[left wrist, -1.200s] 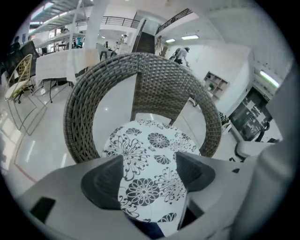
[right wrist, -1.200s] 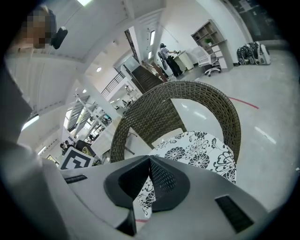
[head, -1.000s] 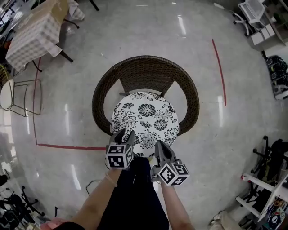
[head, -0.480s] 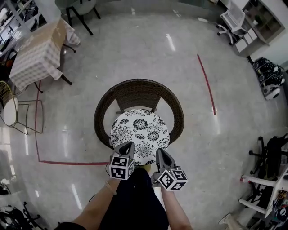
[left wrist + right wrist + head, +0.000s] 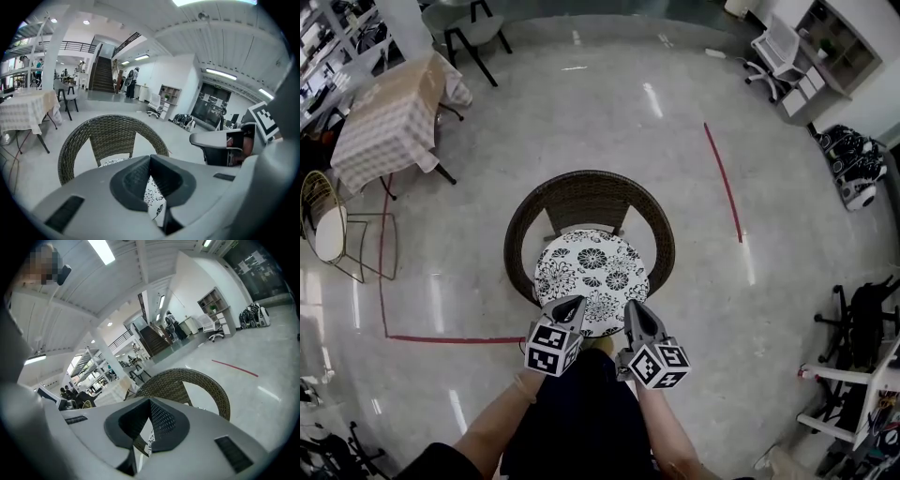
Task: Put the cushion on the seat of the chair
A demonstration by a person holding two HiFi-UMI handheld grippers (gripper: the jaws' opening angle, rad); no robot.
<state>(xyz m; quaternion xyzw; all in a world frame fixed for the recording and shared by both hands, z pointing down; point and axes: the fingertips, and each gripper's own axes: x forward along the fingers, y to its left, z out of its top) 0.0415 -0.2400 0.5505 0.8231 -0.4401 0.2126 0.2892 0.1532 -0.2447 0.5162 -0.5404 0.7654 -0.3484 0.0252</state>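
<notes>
A round white cushion with a black flower print lies flat on the seat of the dark wicker chair. My left gripper hovers over the cushion's near left edge, shut with nothing between its jaws. My right gripper is beside it over the near right edge, also shut and empty. In the left gripper view the chair stands ahead and a strip of cushion shows below the closed jaws. The right gripper view shows the chair back past its closed tips.
A table with a checked cloth stands at the far left, with a wire-frame chair beside it. Red tape lines mark the glossy floor. Office chairs and shelves line the right side. The person's legs are right below the grippers.
Both grippers have risen away from the cushion, which stays on the seat. The left jaws, slightly apart at the cushion's edge a second ago, are shut. The head view has pulled back.
</notes>
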